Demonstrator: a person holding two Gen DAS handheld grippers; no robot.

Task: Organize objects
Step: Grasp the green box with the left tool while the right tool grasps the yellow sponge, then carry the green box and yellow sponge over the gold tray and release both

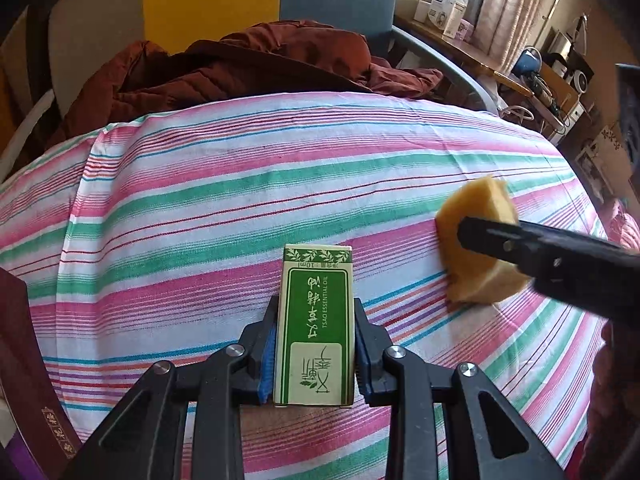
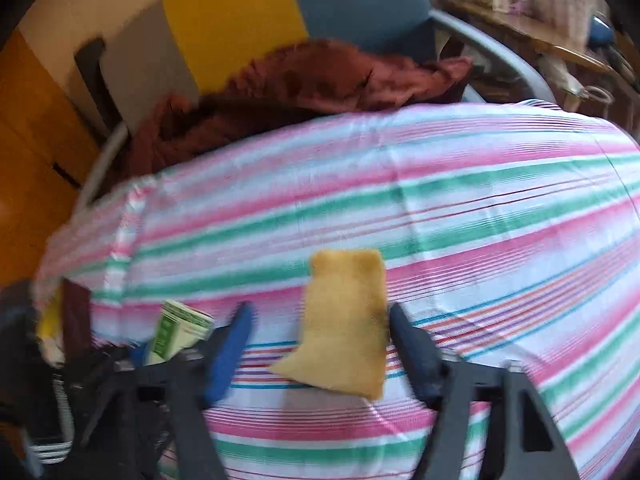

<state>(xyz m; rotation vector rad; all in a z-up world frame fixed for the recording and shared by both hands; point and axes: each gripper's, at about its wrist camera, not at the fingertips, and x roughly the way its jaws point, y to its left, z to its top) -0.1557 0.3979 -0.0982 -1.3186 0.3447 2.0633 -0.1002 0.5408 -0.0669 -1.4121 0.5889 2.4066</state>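
A cream and green essential-oil box (image 1: 314, 328) stands between the blue pads of my left gripper (image 1: 316, 301), which is shut on its two long sides over the striped bedsheet (image 1: 200, 200). To its right a yellow sponge (image 1: 476, 240) lies tilted on the sheet, with a black finger (image 1: 540, 252) of the right gripper across it. In the blurred right wrist view the sponge (image 2: 344, 320) sits between the fingers of my right gripper (image 2: 320, 307). The right finger touches its edge and the left pad (image 2: 232, 344) stands apart from it, with sheet showing between. The box (image 2: 180, 332) shows at lower left.
A dark red jacket (image 1: 240, 68) is heaped at the far edge of the bed, against a blue chair with a grey armrest (image 1: 440, 56). A maroon book (image 1: 28, 380) lies at the left edge. A cluttered wooden desk (image 1: 480, 52) stands at the back right.
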